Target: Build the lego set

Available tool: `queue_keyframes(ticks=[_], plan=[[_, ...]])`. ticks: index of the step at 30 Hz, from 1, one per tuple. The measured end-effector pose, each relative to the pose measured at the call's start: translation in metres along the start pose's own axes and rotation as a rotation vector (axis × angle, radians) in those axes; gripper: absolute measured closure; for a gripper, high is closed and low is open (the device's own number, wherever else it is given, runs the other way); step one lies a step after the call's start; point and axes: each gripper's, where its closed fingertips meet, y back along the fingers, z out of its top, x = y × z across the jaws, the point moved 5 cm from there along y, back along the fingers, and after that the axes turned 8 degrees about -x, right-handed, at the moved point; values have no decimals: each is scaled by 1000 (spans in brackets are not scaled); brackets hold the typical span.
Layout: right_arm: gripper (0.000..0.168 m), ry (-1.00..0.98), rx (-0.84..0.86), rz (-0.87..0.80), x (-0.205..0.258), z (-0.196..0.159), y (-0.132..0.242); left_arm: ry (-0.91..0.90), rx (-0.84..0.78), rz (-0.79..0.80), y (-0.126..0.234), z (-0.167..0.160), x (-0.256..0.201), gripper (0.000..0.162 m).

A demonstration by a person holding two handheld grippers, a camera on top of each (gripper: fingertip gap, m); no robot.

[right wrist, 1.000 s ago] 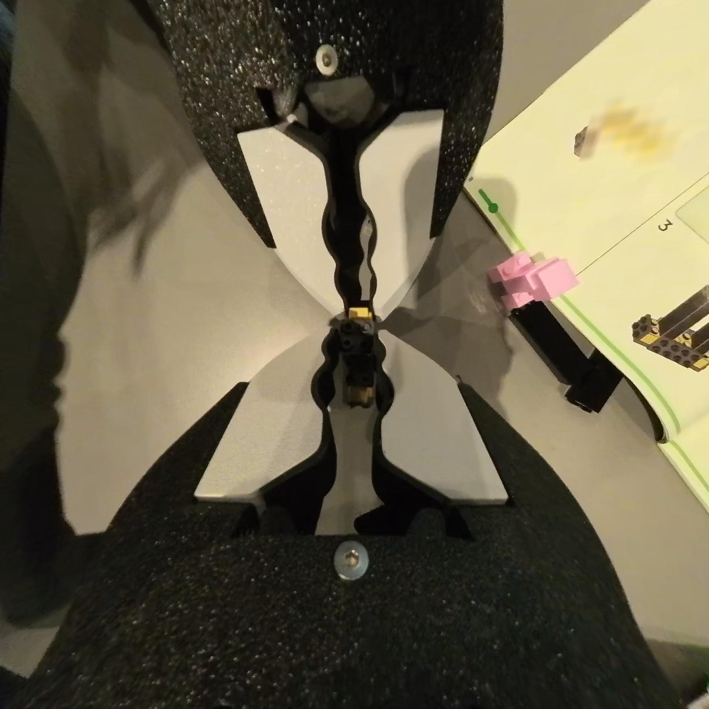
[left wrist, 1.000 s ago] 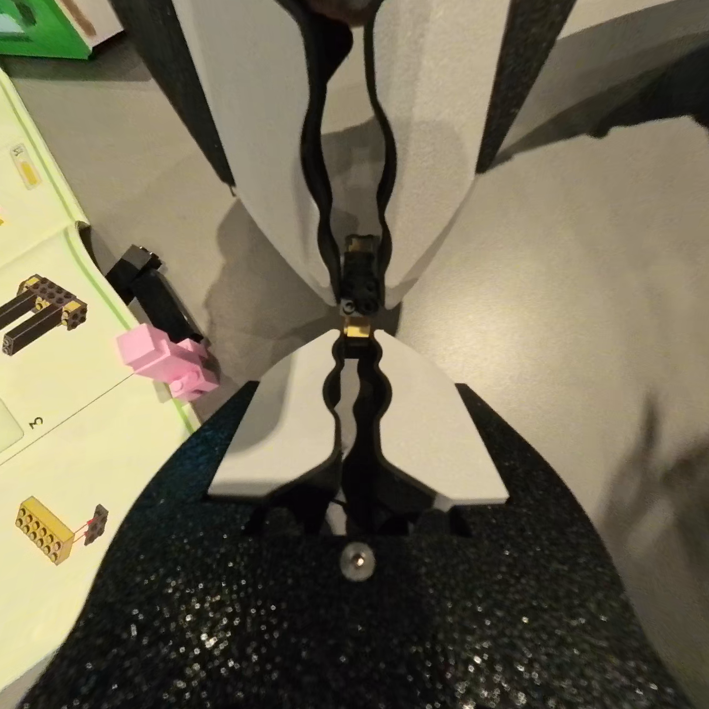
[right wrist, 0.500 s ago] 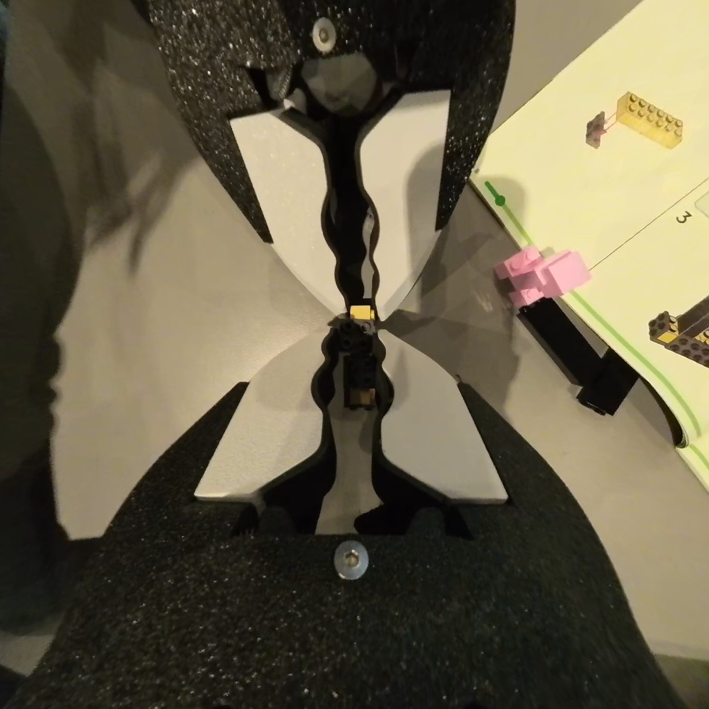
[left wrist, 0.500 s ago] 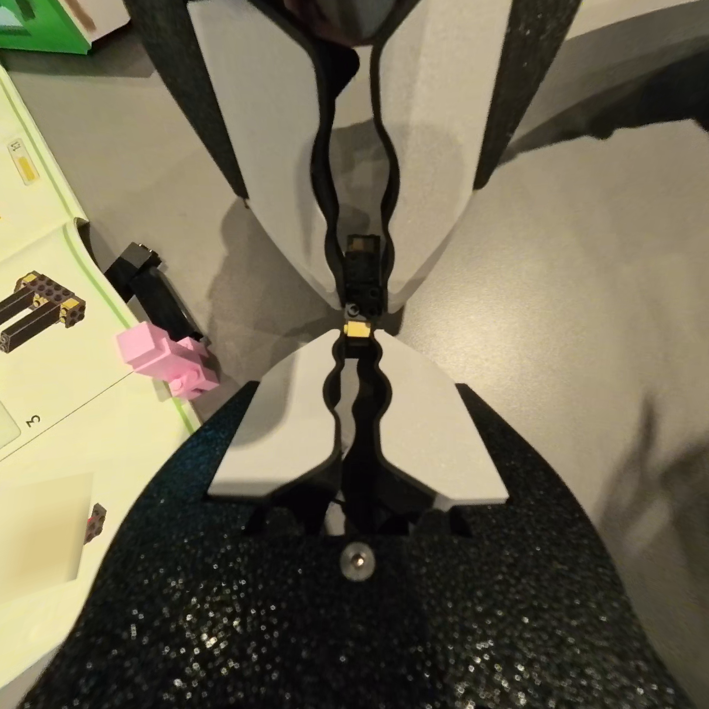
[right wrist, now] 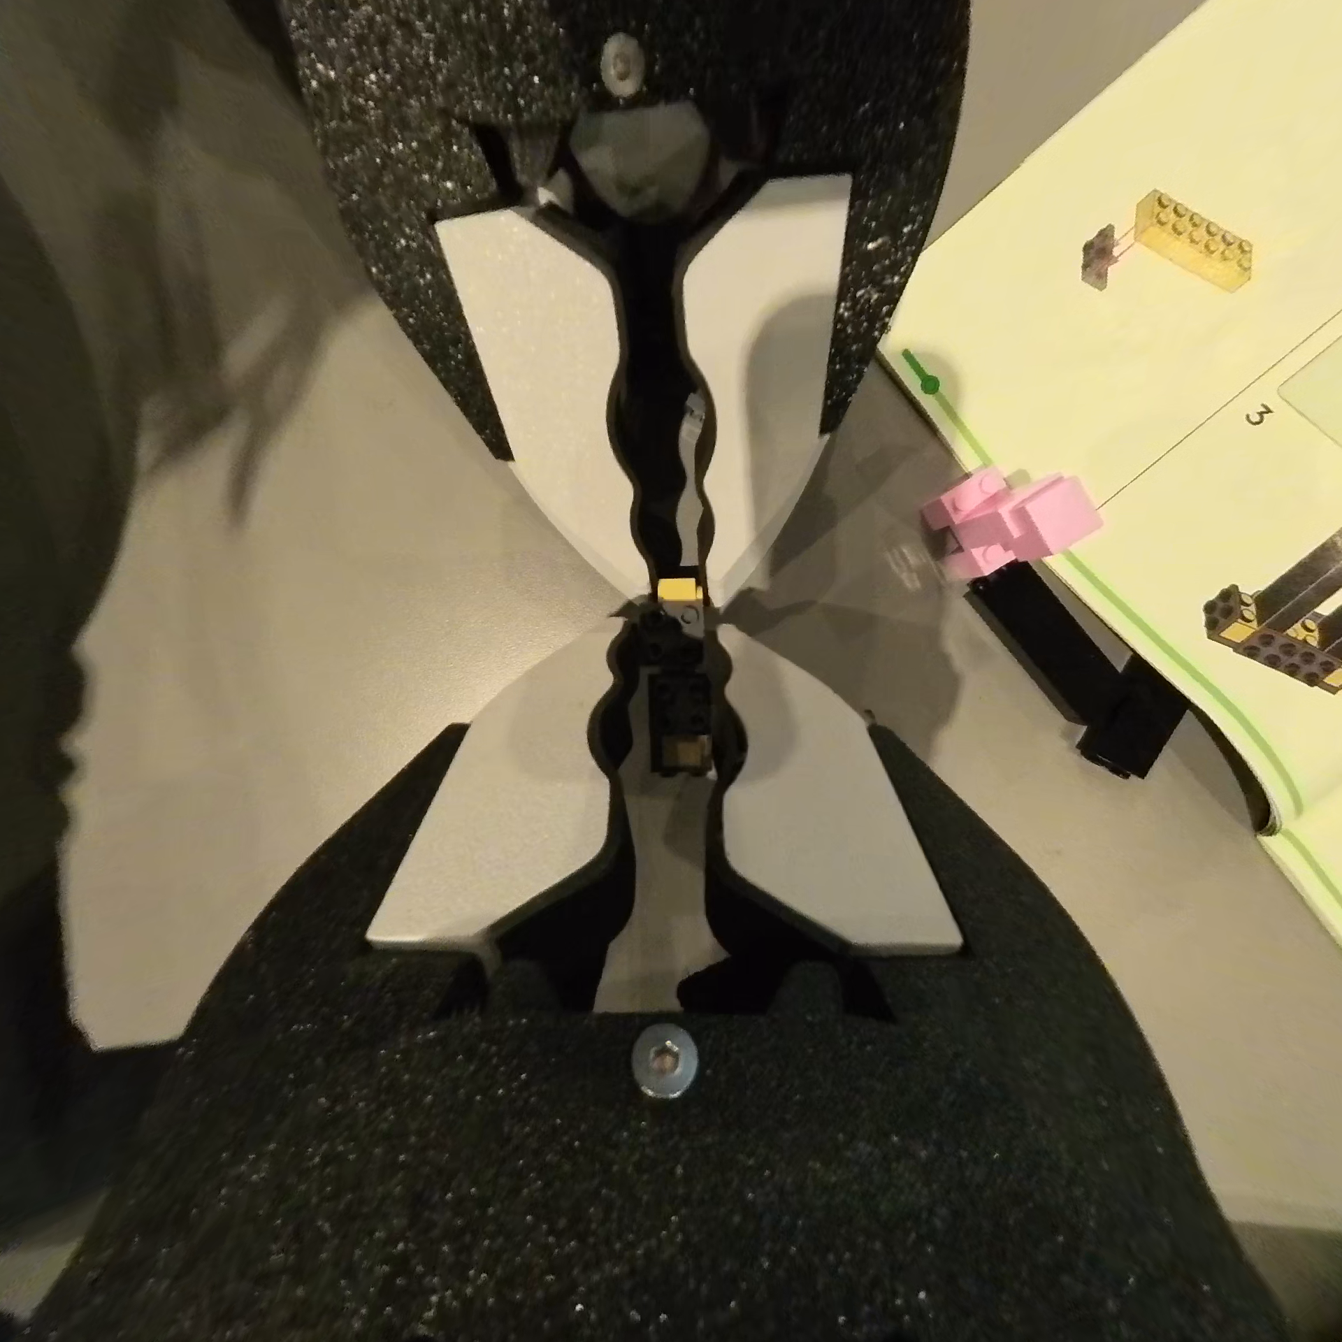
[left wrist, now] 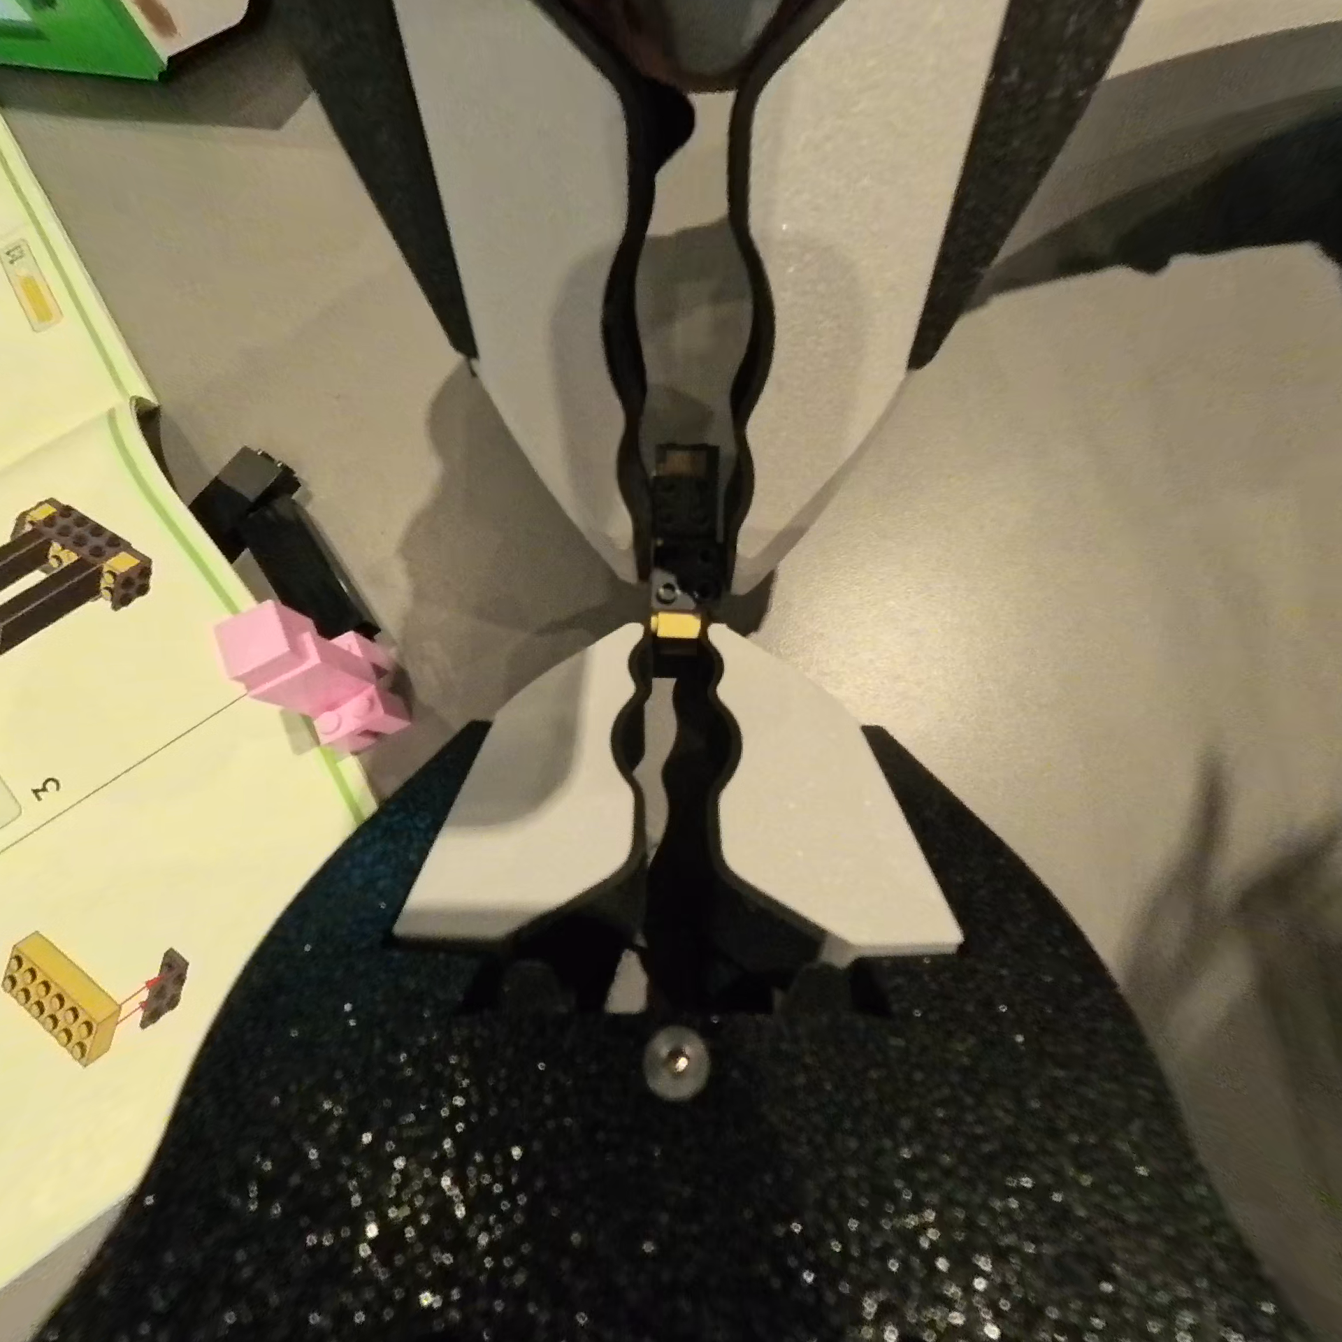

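My two grippers face each other tip to tip above the grey table. My left gripper (left wrist: 679, 639) is shut on a small yellow piece (left wrist: 677, 624); it also shows in the right wrist view (right wrist: 681, 590). My right gripper (right wrist: 672, 624) is shut on a black studded brick assembly (right wrist: 679, 697) with a tan end. In the left wrist view the black assembly (left wrist: 686, 523) sits between the far fingers. The yellow piece touches the front end of the black assembly.
A pink brick cluster (left wrist: 305, 668) joined to a long black piece (left wrist: 283, 537) lies at the edge of the open pale-green instruction booklet (left wrist: 109, 726), on the left. In the right wrist view they lie on the right (right wrist: 1009, 523). A green box (left wrist: 87, 36) stands far left. Only a small space, under 4 cm, lies between the two pairs of fingers.
The grippers have stayed tip to tip. The right gripper has come slightly closer, and the yellow piece sits tighter against the black assembly.
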Motion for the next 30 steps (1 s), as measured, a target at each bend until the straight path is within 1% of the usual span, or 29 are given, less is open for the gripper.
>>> queue_keyframes(ticks=[6,9,12,15,18,21,26,30], plan=[[151,1,-19,-22,0,-1,2,8,1,-1,0,0,0,151],[150,-6,-74,-43,3,1,11,7,1,-1,0,0,0,151],[141,-41,-161,-81,6,-1,23,8,1,-1,0,0,0,151],[136,-102,-218,-113,7,-16,27,10,1,-3,0,0,0,151],[136,-151,-259,-135,11,-28,24,12,1,-3,0,-1,-1,151],[141,-153,-309,-137,25,-27,23,16,1,-3,0,-1,-1,151],[141,-161,-288,-141,41,-32,5,13,1,3,1,-2,-2,150],[141,-161,-294,-133,44,-32,-4,6,-1,-6,4,-4,-3,143]])
